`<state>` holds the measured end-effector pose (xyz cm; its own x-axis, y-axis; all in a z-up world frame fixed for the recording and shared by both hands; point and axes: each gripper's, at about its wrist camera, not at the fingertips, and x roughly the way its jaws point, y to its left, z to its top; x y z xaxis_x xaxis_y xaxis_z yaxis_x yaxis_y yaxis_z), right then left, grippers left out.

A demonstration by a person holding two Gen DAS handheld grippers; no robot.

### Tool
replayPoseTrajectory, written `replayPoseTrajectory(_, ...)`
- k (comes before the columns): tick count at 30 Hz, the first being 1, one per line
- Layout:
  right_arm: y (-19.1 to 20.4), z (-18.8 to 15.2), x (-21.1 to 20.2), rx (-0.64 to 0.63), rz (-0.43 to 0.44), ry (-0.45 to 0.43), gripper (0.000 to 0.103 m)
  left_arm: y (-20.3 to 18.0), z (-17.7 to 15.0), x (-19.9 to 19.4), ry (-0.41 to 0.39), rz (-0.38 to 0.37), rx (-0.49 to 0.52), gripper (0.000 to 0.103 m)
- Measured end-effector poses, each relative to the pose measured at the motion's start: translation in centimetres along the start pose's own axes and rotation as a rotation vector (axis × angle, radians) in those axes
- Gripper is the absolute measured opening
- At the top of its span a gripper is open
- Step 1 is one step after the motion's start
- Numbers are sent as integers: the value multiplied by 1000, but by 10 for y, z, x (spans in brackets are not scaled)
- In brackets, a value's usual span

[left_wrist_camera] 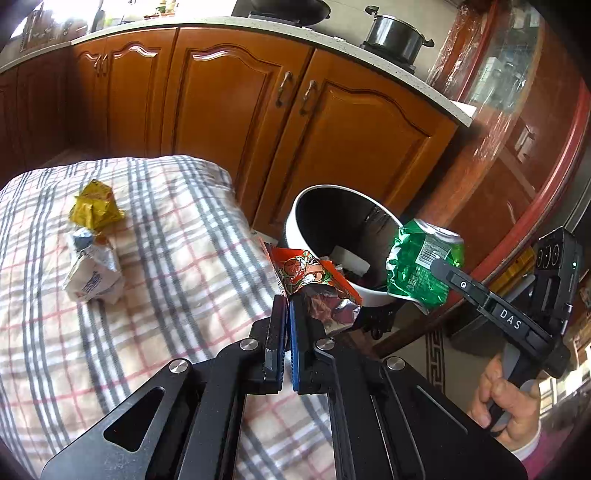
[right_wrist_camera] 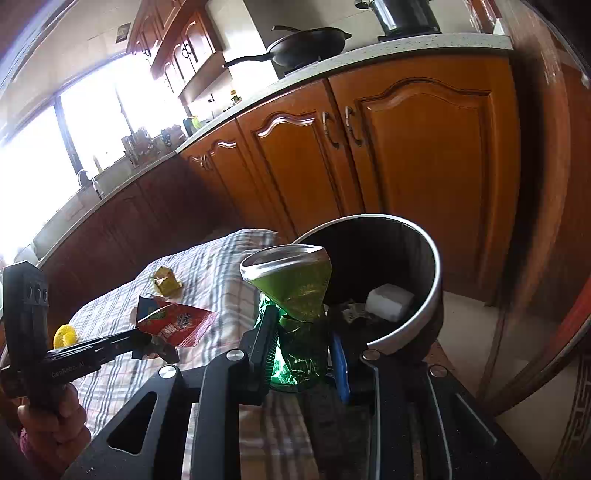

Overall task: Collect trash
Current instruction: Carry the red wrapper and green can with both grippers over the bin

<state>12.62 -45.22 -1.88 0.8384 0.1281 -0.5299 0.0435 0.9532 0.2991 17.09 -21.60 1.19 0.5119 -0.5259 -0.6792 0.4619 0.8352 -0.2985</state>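
Note:
My left gripper (left_wrist_camera: pixel 289 301) is shut on a red snack wrapper (left_wrist_camera: pixel 312 278) and holds it near the rim of the round bin (left_wrist_camera: pixel 295 210). It also shows in the right wrist view (right_wrist_camera: pixel 142 338), with the wrapper (right_wrist_camera: pixel 177 325). My right gripper (right_wrist_camera: pixel 301 325) is shut on a crushed green can (right_wrist_camera: pixel 295 291) beside the bin (right_wrist_camera: pixel 432 291). In the left wrist view the right gripper (left_wrist_camera: pixel 439 266) holds the can (left_wrist_camera: pixel 417 262) over the bin's right rim. A yellow wrapper (left_wrist_camera: pixel 95 206) and a white wrapper (left_wrist_camera: pixel 94 271) lie on the checked cloth (left_wrist_camera: pixel 177 251).
The bin holds a white block (right_wrist_camera: pixel 389 301) and scraps. Wooden cabinets (left_wrist_camera: pixel 236 107) stand behind the table, with a pot (left_wrist_camera: pixel 397 35) and a pan (right_wrist_camera: pixel 306 42) on the counter. A yellow ring (right_wrist_camera: pixel 64 335) lies at the cloth's left. A glass cabinet door (left_wrist_camera: pixel 517 129) is at right.

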Motion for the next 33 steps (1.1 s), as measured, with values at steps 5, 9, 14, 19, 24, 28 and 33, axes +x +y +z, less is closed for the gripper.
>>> replayPoseTrajectory(5,-13,2,-2,13,-20,-7,27,-10,7,10,8,-5,17,2)
replayPoseTrajectory(9,-21,4,-2,21,-30,-14,27,-16,13,17,13,-8,23,2)
replayPoseTrajectory(14,-29,9,-1,26,-41,-20,27,-22,20,25,16,-9,35,2)
replayPoseTrajectory(19,-32,16,4,20,-51,-23,27,-29,29,35,21,-8,47,2)
replayPoseTrajectory(24,-36,23,12,6,-69,-14,27,-35,38,48,30,-7,63,2)
replayPoseTrajectory(28,-42,28,17,11,-81,-8,27,-39,45,59,47,-4,67,2)
replayPoseTrajectory(33,-49,33,25,10,-95,4,27,-44,50,71,66,-2,78,2)
